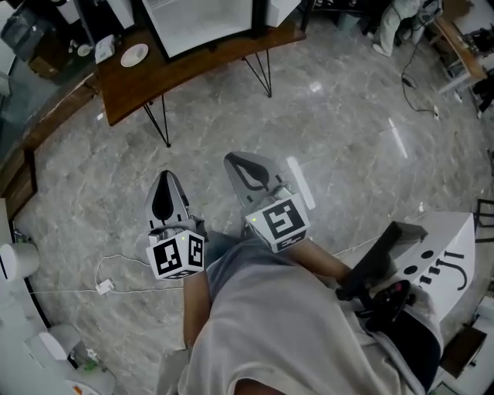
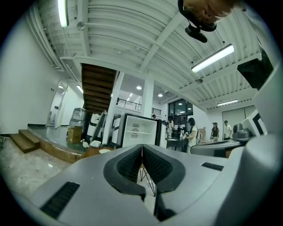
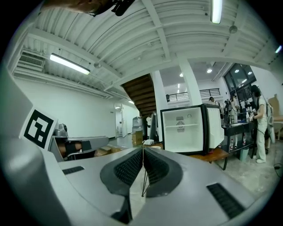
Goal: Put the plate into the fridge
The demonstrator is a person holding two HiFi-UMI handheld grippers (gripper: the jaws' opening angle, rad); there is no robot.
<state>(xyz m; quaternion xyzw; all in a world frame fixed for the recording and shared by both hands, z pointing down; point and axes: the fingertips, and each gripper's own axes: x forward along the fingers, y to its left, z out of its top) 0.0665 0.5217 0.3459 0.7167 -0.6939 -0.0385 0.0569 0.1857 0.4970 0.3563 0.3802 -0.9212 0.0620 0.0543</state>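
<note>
Here, the person stands on a grey marble floor [image 1: 347, 139] and holds both tools in front of the body, in the lower middle of the head view. The left gripper [image 1: 167, 177] has its jaws pressed together, and nothing is between them; its own view shows the two dark pads meeting in one thin line. The right gripper [image 1: 241, 163] is beside it, a little higher in the frame. Its jaws are also pressed together and hold nothing.

The white plate [image 1: 133, 55] lies on the brown wooden surface [image 1: 201, 69] in the upper left of the head view, well apart from both grippers. The small fridge [image 1: 202, 23] stands on the same surface, to the right of the plate at the top edge, and its door is open. In the right gripper view the fridge [image 3: 185, 128] shows a white inside with one shelf. A white cable [image 1: 104, 287] lies on the floor in the lower left.
</note>
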